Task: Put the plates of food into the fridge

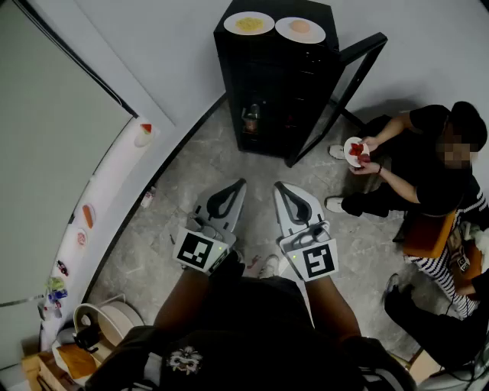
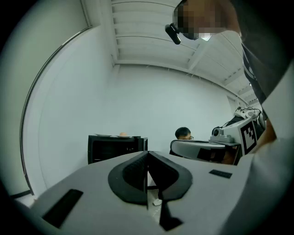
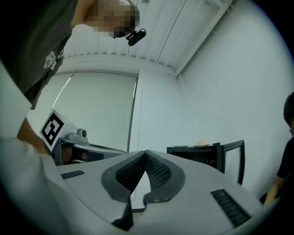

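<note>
A black mini fridge (image 1: 276, 88) stands against the far wall with its glass door (image 1: 345, 92) swung open to the right. On its top lie two white plates, one with yellow food (image 1: 248, 24) and one with orange food (image 1: 299, 30). My left gripper (image 1: 240, 184) and right gripper (image 1: 280, 187) hover side by side over the floor, well short of the fridge, both shut and empty. The left gripper view shows its jaws (image 2: 147, 154) pressed together with the fridge (image 2: 116, 148) far off. In the right gripper view the jaws (image 3: 146, 154) meet too, with the fridge (image 3: 202, 155) beyond.
At the right, a person sitting on the floor holds a small plate with red food (image 1: 355, 150). A curved white ledge (image 1: 107, 195) with toy food runs along the left wall. A bottle (image 1: 250, 119) stands inside the fridge. Grey stone floor (image 1: 206, 160) lies between me and the fridge.
</note>
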{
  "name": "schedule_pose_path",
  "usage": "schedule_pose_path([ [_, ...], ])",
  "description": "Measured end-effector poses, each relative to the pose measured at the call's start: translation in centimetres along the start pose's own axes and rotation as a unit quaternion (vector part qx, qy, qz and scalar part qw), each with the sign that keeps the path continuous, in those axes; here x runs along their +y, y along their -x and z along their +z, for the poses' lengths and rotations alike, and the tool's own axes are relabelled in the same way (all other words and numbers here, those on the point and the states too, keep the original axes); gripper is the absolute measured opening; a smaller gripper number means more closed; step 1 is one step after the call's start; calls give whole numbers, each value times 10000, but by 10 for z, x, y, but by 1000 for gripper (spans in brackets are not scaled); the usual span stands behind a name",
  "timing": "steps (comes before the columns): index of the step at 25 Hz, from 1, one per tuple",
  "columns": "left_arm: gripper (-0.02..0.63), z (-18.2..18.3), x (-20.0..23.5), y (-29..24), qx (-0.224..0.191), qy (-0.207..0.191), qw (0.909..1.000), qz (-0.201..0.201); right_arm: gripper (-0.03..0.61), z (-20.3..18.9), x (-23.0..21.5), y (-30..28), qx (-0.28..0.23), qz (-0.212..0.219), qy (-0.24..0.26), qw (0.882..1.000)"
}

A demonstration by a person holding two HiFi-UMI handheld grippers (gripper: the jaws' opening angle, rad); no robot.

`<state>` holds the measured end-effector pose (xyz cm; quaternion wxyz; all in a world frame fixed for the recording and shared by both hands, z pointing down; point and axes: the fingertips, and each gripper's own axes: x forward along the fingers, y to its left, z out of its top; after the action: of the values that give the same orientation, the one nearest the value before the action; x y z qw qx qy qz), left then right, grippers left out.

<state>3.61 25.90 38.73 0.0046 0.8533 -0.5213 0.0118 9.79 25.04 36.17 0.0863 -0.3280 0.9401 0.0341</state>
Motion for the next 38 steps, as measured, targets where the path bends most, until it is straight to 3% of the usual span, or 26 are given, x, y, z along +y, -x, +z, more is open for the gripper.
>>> schedule_pose_path([
  [4,21,7,-8,3,20,20,10000,-42,23,-4,6,3,93,4,299,9995],
  [18,21,3,28,19,29,-33,10000,51,25,-11,27,-16,93,167,285,9994],
  [24,21,-5,56,22,163,-18,9999,-51,25,-19,25,-34,159,-56,287,9994],
  [34,21,-4,101,27,-69,37,9992,-405,24,-25,37,-52,412,-445,781,9951],
  [38,21,3,113,25,-227,62,9993,-305,23,-23,35,-62,408,-558,820,9942],
])
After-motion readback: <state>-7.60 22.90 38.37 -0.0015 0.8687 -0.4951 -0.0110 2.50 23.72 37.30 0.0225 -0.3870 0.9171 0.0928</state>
